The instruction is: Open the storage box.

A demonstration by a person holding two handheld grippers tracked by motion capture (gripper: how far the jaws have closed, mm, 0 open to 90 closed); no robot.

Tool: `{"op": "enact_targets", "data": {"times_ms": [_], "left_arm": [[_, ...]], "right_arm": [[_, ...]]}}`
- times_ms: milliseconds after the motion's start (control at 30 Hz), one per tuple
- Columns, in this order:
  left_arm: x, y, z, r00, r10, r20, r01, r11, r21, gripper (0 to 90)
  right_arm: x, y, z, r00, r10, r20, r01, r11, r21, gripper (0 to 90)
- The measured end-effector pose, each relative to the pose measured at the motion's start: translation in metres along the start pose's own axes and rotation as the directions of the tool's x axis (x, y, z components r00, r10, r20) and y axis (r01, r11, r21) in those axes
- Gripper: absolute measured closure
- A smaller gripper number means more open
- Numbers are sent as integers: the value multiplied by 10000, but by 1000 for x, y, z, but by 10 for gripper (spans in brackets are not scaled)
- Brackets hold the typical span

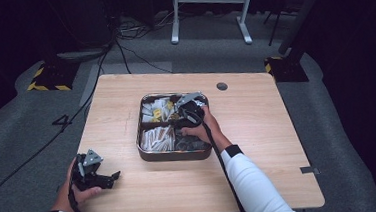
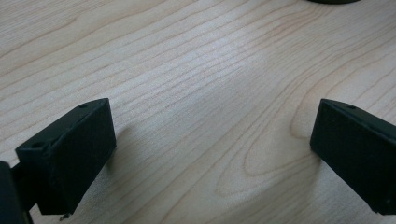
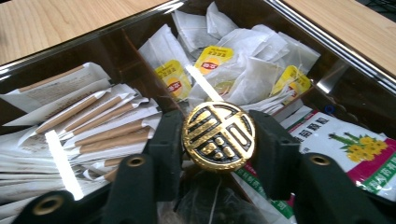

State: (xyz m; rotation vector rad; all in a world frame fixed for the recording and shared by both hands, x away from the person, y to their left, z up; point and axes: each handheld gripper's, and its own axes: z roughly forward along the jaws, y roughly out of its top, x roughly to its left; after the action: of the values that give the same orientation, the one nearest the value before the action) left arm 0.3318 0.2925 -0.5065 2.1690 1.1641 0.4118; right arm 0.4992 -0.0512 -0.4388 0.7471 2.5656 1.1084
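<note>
Two jaws of the right gripper (image 3: 218,140) squeeze a gold coin (image 3: 218,136) to lift it from the tray (image 1: 149,155); left gripper (image 2: 212,154) rests wide open, empty, on tabletop (image 2: 196,60).

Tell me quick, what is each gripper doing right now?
Left gripper: open, holding nothing, jaws wide apart over the bare table.
Right gripper: closed on a round gold knob in the tray.

Right tool (image 1: 189,117) over tray (image 1: 147,154), left tool (image 1: 101,178) on table (image 1: 258,131)
</note>
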Motion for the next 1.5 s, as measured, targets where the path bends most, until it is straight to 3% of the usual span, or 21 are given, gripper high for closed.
{"op": "enact_targets", "data": {"times_ms": [600, 900, 1500], "left_arm": [[0, 0, 0, 10000, 2, -2, -2, 10000, 0, 4], [0, 0, 0, 10000, 27, 3, -27, 10000, 1, 4], [0, 0, 0, 10000, 26, 1, -26, 10000, 1, 4]], "right_arm": [[1, 5, -7, 9998, -161, 154, 160, 9999, 21, 585], [1, 15, -26, 9991, -399, 151, 403, 9988, -274, 585], [-5, 24, -56, 9990, -440, 59, 443, 9979, -480, 585]]}}
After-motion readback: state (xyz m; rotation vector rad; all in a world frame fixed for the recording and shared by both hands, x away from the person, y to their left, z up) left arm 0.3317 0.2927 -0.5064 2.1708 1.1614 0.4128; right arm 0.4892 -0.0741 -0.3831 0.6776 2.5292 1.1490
